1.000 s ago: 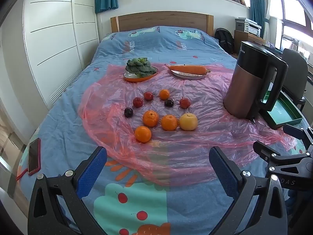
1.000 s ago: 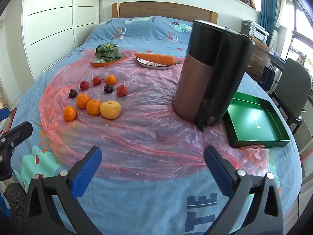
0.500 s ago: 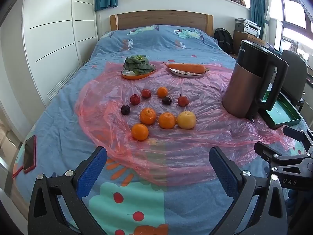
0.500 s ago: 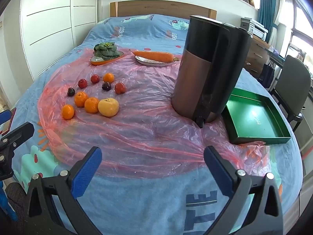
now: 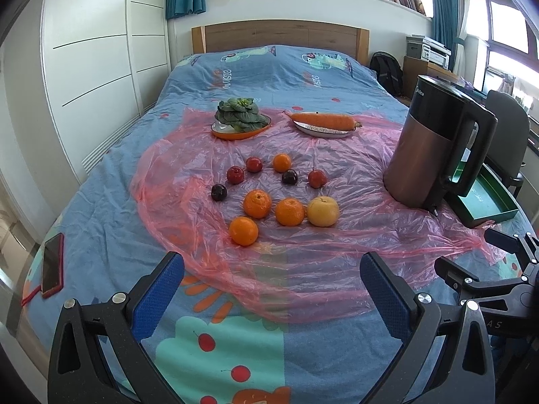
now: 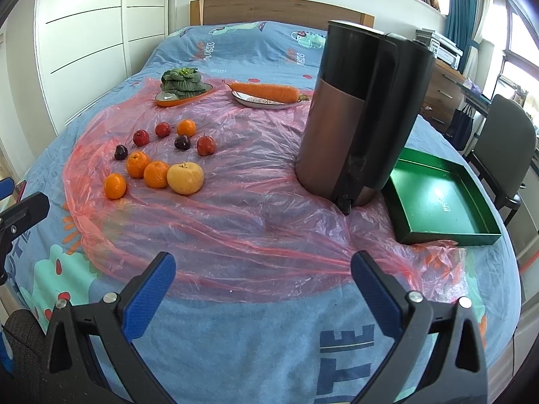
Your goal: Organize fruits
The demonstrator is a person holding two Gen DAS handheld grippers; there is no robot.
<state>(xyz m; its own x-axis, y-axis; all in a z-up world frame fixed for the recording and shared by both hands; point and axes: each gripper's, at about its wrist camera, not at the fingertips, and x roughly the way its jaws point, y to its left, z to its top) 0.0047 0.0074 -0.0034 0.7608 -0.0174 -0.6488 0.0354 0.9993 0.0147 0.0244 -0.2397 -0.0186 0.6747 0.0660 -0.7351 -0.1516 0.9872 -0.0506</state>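
Moved: my view has crept toward the fruits (image 5: 266, 190).
Obstacle: kettle (image 6: 362, 114) at 1 o'clock, fronting green tray (image 6: 441, 198).
Tongs: left gripper (image 5: 271, 281), right gripper (image 6: 262, 277) both agape, empty.

left gripper (image 5: 272, 276): eased back and up from the fruit over the last second, jaws as wide as before | right gripper (image 6: 263, 274): drawn back slightly, more of the bed's (image 6: 269, 333) near edge in its view | phone (image 5: 52, 265): now fully in left view | fruit, kettle (image 6: 360, 114), tray (image 6: 441, 198): unmoved
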